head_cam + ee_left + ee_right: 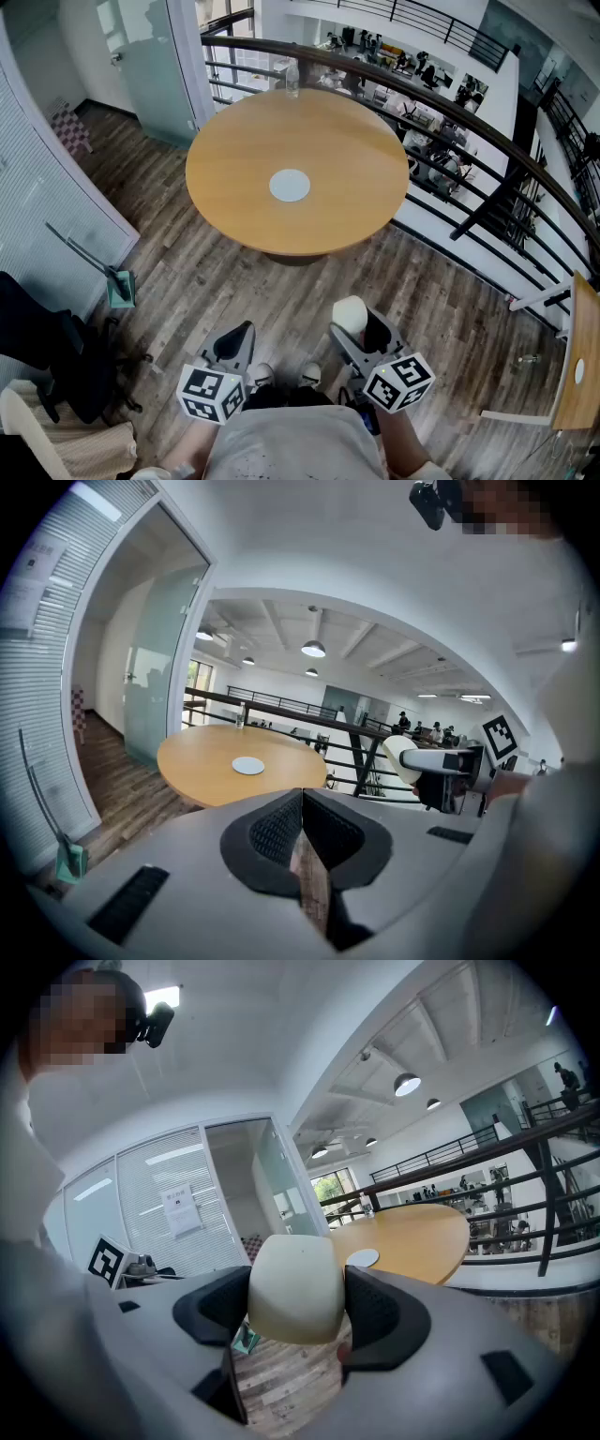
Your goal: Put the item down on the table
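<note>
The right gripper [364,333] squeezes the cream item [295,1283] tight, low by the person and well away from the round table [328,141]. I think it should be carried over the table, kept level, set on bare wood, then let go. The left gripper [234,342] is pressed closed on nothing. Around are a wood floor [206,281], a black railing [450,103], a white disc [289,185] at the table's middle and a bottle [292,80] on its far edge

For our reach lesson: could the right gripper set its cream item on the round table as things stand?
Probably not yet: the right gripper, shut on the cream item, is short of the round table. Only open floor lies between.
</note>
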{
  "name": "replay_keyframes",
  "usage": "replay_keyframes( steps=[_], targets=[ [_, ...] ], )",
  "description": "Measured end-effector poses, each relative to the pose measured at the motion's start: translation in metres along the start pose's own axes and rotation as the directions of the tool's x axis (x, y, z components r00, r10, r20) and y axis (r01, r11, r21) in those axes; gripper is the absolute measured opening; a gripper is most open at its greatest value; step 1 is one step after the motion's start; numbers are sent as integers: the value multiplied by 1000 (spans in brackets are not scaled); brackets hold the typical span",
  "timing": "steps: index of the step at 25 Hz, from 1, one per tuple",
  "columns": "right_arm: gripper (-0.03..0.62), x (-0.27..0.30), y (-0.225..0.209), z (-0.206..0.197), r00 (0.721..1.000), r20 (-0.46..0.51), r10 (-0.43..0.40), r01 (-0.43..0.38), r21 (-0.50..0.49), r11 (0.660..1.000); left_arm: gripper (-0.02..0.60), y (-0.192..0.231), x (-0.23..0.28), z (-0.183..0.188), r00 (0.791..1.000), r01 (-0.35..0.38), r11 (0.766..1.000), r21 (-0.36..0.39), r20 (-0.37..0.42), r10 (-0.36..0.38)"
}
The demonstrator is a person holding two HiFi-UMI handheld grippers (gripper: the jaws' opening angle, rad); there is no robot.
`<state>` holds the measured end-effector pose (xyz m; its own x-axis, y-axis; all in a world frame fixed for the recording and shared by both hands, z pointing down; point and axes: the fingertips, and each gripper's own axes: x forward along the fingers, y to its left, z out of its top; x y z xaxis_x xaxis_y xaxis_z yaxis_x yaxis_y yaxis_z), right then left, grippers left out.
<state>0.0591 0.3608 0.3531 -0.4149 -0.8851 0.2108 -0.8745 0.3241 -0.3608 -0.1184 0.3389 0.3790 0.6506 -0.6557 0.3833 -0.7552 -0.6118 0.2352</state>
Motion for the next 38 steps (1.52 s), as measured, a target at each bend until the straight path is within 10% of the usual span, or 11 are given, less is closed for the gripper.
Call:
replay_keyframes(
  steps=[38],
  targets=[
    [314, -1, -75, 8, 995, -86, 52, -56, -47, 997, 23, -35, 52, 17, 998, -55, 998, -4, 14, 55]
  ],
)
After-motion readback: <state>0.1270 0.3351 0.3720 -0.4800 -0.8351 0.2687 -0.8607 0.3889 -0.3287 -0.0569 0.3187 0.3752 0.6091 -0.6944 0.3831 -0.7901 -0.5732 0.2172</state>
